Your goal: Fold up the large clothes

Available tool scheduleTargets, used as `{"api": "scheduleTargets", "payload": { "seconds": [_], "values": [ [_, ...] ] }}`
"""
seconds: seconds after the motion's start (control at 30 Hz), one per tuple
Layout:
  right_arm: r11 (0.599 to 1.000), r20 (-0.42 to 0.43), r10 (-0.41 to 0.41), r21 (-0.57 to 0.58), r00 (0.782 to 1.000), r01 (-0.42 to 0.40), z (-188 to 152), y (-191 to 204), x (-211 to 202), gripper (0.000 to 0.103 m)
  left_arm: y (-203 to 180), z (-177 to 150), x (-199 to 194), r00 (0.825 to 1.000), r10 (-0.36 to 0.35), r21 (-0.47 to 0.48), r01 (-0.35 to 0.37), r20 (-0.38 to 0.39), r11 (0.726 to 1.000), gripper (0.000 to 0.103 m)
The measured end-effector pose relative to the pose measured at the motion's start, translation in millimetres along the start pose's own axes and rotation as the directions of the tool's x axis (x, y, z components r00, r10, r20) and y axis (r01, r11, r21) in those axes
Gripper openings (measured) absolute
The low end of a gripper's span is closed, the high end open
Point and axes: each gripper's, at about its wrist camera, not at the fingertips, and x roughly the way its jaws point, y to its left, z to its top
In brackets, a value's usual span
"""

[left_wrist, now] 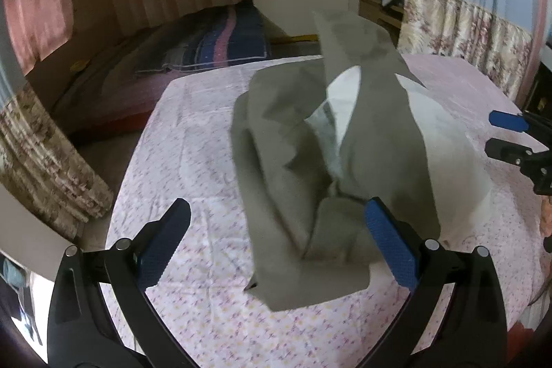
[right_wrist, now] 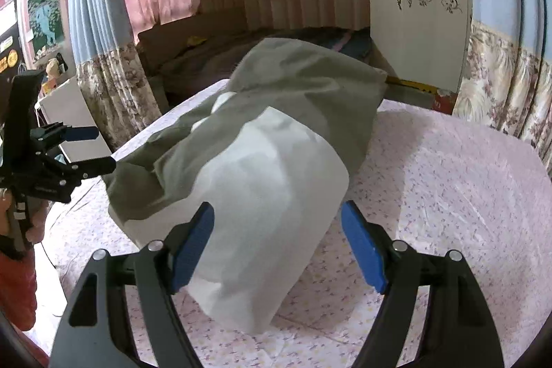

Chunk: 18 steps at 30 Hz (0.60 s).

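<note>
A large grey-green garment point(left_wrist: 293, 133) with a white lining point(left_wrist: 445, 140) lies bunched and partly raised on the pink floral bed sheet point(left_wrist: 193, 133); its edges are blurred. My left gripper point(left_wrist: 277, 209) is open just in front of the garment's near folds, and its pads touch nothing. My right gripper point(right_wrist: 277, 209) is open too. The white lining point(right_wrist: 269, 195) bulges between its fingers without being pinched, and the grey cloth point(right_wrist: 310, 85) rises behind it. Each gripper shows in the other's view: the right gripper point(left_wrist: 507, 133) at the far right, the left gripper point(right_wrist: 89, 150) at the far left.
The bed sheet point(right_wrist: 448, 178) stretches away to the right of the garment. A second bed with a striped blanket point(left_wrist: 220, 40) stands beyond. Floral curtains point(left_wrist: 51, 168) hang at the sides, and a white wardrobe door point(right_wrist: 421, 6) is behind. A person's red sleeve point(right_wrist: 17, 281) is at the left edge.
</note>
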Motion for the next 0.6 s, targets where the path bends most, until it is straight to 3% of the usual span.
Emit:
{"api": "scheduleTargets", "payload": {
  "seconds": [0.3, 0.5, 0.53, 0.6],
  "values": [
    [0.998, -0.033, 0.028, 0.065, 0.999, -0.026, -10.1, -21.7, 19.0, 0.077, -30.1, -2.6, 41.7, 0.995, -0.037, 0.070, 0.044, -0.093, 0.997, 0.100],
    [0.992, -0.056, 0.079, 0.102, 0.995, -0.073, -13.4, -26.2, 33.9, 0.076, -27.5, -8.4, 56.2, 0.991, -0.067, 0.049, 0.074, -0.116, 0.996, 0.099],
    [0.990, -0.065, 0.094, 0.110, 0.993, -0.086, -13.6, -27.1, 36.9, 0.076, -27.0, -9.8, 57.2, 0.990, -0.076, 0.051, 0.083, -0.122, 0.995, 0.097],
    [0.982, -0.081, 0.140, 0.137, 0.987, -0.128, -14.3, -28.3, 44.2, 0.076, -26.2, -13.7, 60.8, 0.984, -0.104, 0.057, 0.113, -0.143, 0.992, 0.082]
  ]
}}
